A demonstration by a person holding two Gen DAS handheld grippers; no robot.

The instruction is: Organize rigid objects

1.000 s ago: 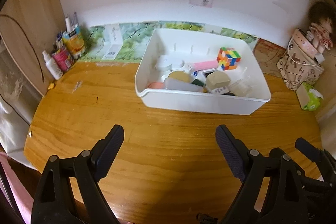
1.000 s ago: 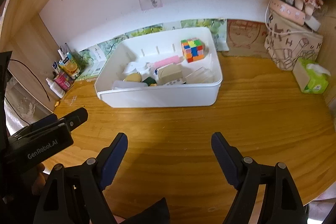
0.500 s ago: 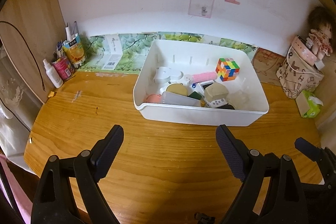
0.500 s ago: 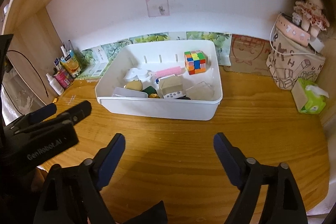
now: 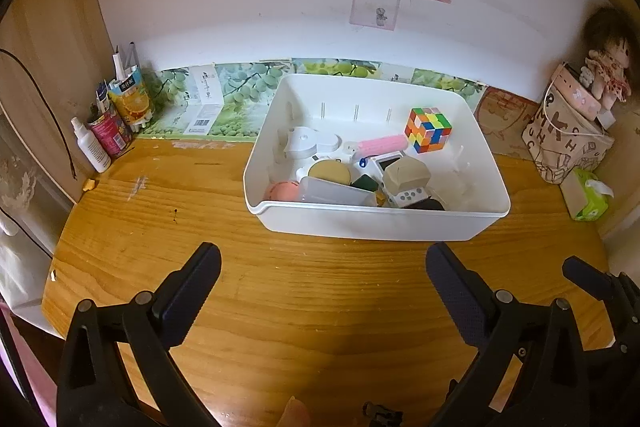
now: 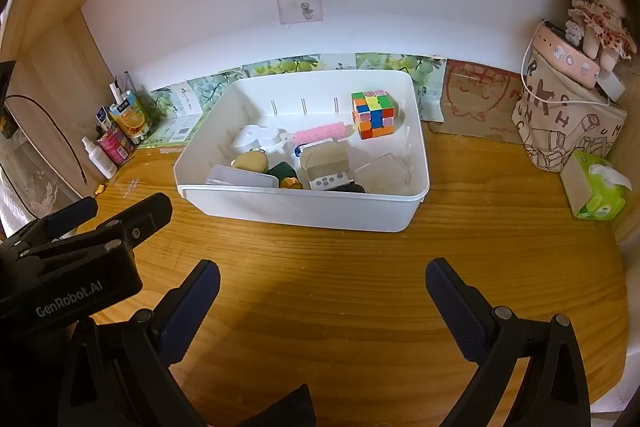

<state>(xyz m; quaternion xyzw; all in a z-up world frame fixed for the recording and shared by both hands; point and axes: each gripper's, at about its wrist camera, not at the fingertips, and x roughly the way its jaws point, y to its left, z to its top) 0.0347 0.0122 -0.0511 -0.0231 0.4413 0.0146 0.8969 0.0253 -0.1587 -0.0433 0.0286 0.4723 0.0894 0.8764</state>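
A white plastic bin (image 5: 376,225) (image 6: 304,213) stands at the back middle of the wooden desk. Inside lie a colourful puzzle cube (image 5: 428,129) (image 6: 373,114), a pink cylinder (image 5: 380,145) (image 6: 320,133), a tan box (image 5: 405,173) (image 6: 325,159), a white dice block (image 5: 409,196), a round tan disc (image 5: 329,171) and other small pieces. My left gripper (image 5: 322,267) hovers over the bare desk in front of the bin, its jaws opening wide with nothing between them. My right gripper (image 6: 322,281) does the same, jaws opening and empty. The left gripper's body (image 6: 68,267) shows at the left of the right wrist view.
Bottles and cartons (image 5: 116,119) crowd the back left corner. A patterned bag with a doll (image 5: 568,131) (image 6: 572,107) and a green tissue pack (image 5: 588,197) (image 6: 596,191) stand at the right. The desk front edge lies just below both grippers.
Both views have pulled back and up a little from the bin, which now looks smaller. Both pairs of jaws stand slightly wider than before.
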